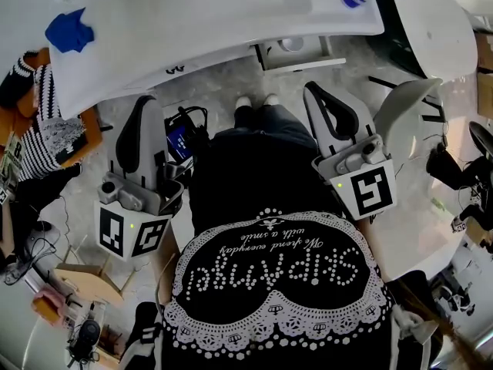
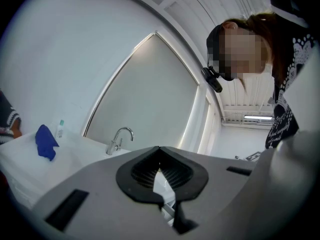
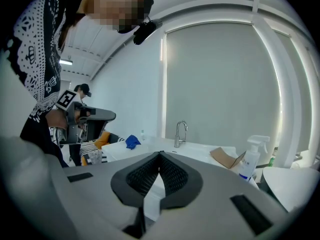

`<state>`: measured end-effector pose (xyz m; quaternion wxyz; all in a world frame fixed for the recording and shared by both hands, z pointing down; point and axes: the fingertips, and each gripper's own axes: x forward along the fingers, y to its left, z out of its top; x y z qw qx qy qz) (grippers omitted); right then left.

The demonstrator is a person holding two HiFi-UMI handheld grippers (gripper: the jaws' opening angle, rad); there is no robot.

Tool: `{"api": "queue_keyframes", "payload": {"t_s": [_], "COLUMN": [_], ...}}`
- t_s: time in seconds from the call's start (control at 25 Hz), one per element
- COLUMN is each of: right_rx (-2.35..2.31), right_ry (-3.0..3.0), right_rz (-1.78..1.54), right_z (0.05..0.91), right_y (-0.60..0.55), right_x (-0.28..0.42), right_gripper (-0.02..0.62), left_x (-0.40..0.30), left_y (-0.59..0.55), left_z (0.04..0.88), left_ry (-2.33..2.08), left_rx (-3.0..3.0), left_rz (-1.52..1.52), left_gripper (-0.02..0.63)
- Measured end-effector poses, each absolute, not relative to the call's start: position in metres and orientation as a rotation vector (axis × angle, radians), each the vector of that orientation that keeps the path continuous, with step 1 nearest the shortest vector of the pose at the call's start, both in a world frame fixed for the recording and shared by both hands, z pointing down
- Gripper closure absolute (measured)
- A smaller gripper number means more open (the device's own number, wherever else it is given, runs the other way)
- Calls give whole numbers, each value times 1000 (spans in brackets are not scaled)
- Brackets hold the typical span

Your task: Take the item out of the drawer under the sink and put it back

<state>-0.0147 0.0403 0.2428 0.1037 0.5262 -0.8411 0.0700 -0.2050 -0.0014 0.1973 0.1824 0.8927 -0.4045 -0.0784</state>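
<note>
Holding both tongs in front of the sink | left tongs [image 2: 159,151]: clenched, empty | right tongs [image 3: 160,156]: clenched, empty | drawer [image 1: 295,54]: open under the white counter [image 1: 231,29], pale round item [image 1: 292,44] inside, well apart from both tongs | blue cloth [image 1: 68,31]: on counter

A bathroom mock-up set inside a lab-like hall; a long white washbasin counter [image 1: 231,29] carries a chrome tap [image 3: 180,133], 1 spray bottle [image 3: 250,160] and a blue cloth [image 1: 69,31]; loose cables [image 1: 31,249] lie on the floor; a strip light [image 2: 257,117] hangs under a ribbed ceiling.
</note>
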Motion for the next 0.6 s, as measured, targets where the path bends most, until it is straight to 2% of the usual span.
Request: {"api": "queue_keyframes", "payload": {"t_s": [0.6], "right_rx": [1569], "right_ry": [-2467], "right_rz": [209], "right_z": [246], "right_y": [50], "right_x": [-9], "right_gripper": [578], "left_x": [-203], "left_y": [3], "left_z": [197], "left_ry": [-1145], "left_rx": [2523], "left_rz": [-231], "left_gripper": [601]}}
